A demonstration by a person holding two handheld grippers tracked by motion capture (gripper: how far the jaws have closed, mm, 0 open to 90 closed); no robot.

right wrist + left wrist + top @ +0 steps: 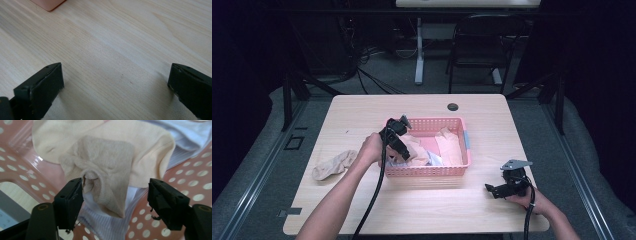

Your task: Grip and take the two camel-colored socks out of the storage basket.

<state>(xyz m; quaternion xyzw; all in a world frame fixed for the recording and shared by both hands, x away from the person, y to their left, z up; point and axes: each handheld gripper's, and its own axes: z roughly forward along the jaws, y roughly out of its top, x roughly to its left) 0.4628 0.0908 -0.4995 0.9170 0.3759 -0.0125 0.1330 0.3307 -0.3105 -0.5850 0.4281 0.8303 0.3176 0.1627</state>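
Now left gripper inside pink basket, jaws half open around beige sock, not pinching yet. Risk: white sock underneath caught too. Right gripper wide open, empty, beside basket.

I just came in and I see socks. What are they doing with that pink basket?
A person is sorting socks with a claw in each hand. The left claw is down in the pink basket, its jaws on either side of a beige sock but not yet pinching it. More socks lie in the basket. Another sock lies on the table to the left. The right claw rests open over bare table.
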